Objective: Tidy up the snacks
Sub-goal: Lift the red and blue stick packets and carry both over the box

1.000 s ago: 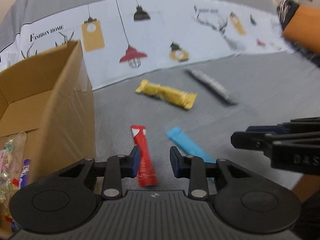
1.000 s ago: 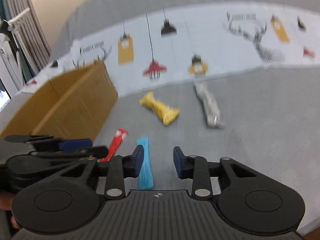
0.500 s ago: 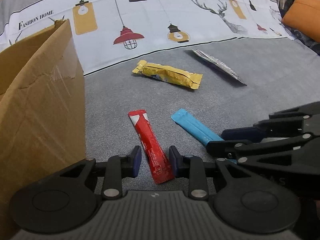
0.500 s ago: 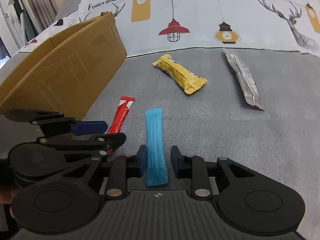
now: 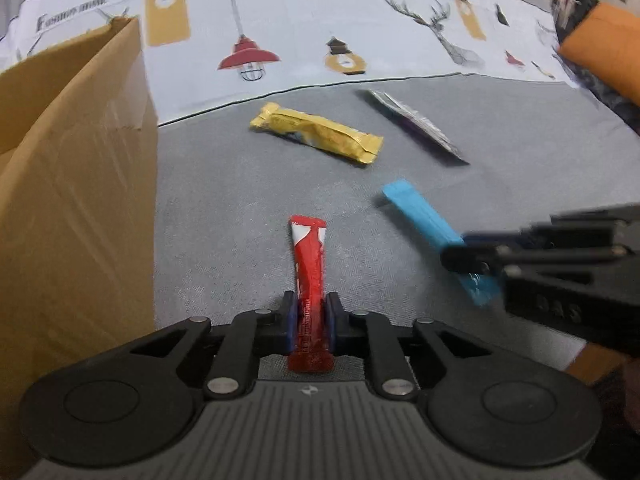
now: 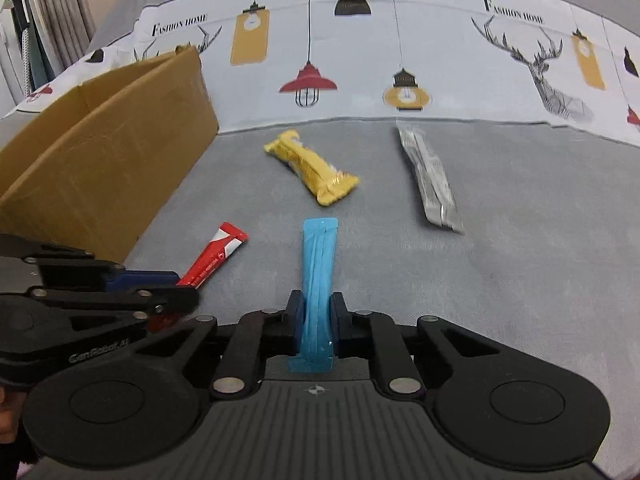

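A red stick packet lies lengthwise between the fingers of my left gripper; its jaws are closing and the pads press its near end. A blue stick packet runs between the fingers of my right gripper, whose jaws are closing with the pads squeezing it. Each gripper shows in the other's view: the right gripper at the right on the blue packet, the left gripper at the left on the red packet. A yellow bar and a silver packet lie farther off on the grey cloth.
A brown cardboard box stands close on the left, seen also as the box in the right wrist view. A white printed sheet with lamps and deer covers the back. An orange object sits at the far right.
Both grippers have come down over their packets and closed on them: the left on the red one, the right on the blue one. The blue packet's far end has lifted a little.
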A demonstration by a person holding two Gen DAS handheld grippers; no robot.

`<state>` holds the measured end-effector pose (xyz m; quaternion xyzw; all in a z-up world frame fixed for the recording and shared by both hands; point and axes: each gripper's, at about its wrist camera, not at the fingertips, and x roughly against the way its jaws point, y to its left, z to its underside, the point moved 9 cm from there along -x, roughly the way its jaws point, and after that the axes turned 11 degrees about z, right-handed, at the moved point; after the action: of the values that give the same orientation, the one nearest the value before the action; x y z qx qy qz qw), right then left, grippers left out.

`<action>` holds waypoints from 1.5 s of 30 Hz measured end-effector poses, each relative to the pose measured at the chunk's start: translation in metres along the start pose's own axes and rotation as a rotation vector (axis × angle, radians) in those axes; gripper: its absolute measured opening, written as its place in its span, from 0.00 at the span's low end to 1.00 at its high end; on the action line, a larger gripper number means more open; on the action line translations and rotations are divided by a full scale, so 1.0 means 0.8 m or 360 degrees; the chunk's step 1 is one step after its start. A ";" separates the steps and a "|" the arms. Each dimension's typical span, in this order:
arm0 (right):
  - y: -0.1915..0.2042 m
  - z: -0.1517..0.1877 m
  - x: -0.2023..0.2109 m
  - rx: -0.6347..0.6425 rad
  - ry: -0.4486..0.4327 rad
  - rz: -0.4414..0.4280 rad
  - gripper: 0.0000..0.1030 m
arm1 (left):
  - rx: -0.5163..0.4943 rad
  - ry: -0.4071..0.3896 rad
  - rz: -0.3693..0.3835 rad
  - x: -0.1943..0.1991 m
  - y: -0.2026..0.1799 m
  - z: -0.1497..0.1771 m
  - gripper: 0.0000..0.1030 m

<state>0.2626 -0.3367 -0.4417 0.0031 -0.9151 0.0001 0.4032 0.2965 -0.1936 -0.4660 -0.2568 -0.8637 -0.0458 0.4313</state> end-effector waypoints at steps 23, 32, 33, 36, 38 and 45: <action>0.016 -0.032 0.033 0.0006 -0.0136 0.0079 0.10 | -0.0122 -0.0277 0.0065 0.068 -0.024 -0.040 0.10; 0.056 -0.046 0.112 -0.0067 -0.0270 0.0089 0.10 | -0.0181 -0.0513 -0.0045 0.176 -0.006 -0.055 0.10; 0.068 -0.050 0.122 -0.0058 -0.0289 0.0072 0.10 | -0.0173 -0.0539 -0.0057 0.191 -0.001 -0.057 0.10; 0.103 -0.064 0.154 -0.0014 -0.0357 0.0023 0.10 | -0.0100 -0.0597 -0.0068 0.232 0.019 -0.059 0.10; 0.125 -0.077 0.176 0.0009 -0.0409 0.0000 0.10 | -0.0058 -0.0630 -0.0064 0.256 0.035 -0.060 0.10; 0.200 -0.135 0.258 0.0086 -0.0615 -0.0095 0.10 | 0.0081 -0.0798 -0.0099 0.348 0.085 -0.069 0.10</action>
<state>0.2021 -0.1778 -0.2163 0.0411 -0.9746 0.0122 0.2197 0.2310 -0.0386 -0.2276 -0.2225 -0.9520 0.0280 0.2082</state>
